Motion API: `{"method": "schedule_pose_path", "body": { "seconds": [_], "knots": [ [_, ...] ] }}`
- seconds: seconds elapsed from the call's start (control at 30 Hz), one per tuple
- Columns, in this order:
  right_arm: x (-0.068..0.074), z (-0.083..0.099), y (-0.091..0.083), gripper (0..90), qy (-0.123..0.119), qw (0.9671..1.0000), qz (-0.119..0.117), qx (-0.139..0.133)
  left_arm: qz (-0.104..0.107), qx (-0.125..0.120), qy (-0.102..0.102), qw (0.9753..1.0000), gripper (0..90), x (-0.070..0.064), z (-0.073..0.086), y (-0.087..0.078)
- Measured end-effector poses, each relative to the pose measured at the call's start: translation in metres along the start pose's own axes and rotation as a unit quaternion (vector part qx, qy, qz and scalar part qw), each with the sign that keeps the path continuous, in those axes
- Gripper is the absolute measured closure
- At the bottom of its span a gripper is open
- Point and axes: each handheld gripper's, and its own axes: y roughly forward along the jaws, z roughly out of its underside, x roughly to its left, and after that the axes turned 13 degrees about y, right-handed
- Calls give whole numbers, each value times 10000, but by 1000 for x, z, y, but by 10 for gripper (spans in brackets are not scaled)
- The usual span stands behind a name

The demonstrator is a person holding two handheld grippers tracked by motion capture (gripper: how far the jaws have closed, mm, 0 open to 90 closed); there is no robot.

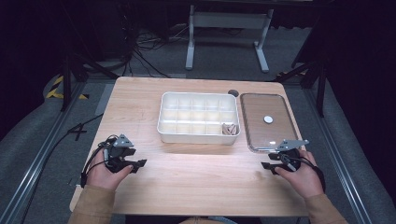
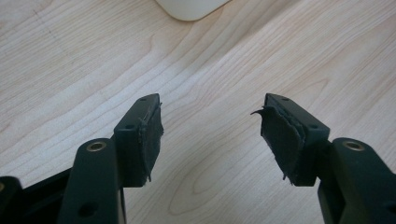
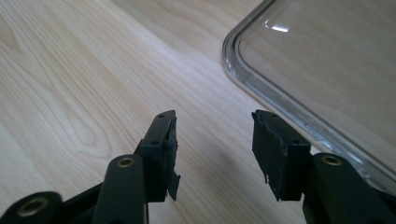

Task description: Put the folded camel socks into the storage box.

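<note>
Both grippers idle, jaws apart and empty: right gripper (image 1: 267, 166) sits just beside the clear lid (image 1: 267, 122), so approach its near edge low and square; left gripper (image 1: 140, 163) can steady the box (image 1: 198, 135) ahead.

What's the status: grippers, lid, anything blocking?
Left gripper open, empty. Right gripper open, beside clear lid. Lid flat, right of white tray. Nothing blocking.
</note>
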Motion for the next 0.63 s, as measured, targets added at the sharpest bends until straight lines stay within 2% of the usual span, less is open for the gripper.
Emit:
{"method": "schedule_pose_path", "body": {
  "seconds": [0.07,0.1,0.23,0.37,0.5,0.53,0.63],
  "knots": [
    [0,3,6,501,-43,10000,14,46,8,34,14,10000,387,0,1,2],
    [1,4,7,498,-63,10000,4,27,32,63,62,10000,388,1,1,3],
    [4,7,10,490,-142,9998,-15,-107,67,78,35,9999,388,0,2,8],
    [6,11,12,474,-175,9996,-66,-197,117,186,179,9996,394,-1,3,13],
    [8,15,14,451,-206,9993,-124,-276,204,238,156,9994,394,-2,3,13],
    [8,15,15,444,-193,9994,-143,-264,179,245,224,9993,393,-1,3,14],
    [9,16,18,429,-209,9992,-166,-308,205,236,146,9994,388,-1,5,14]
  ]
}}
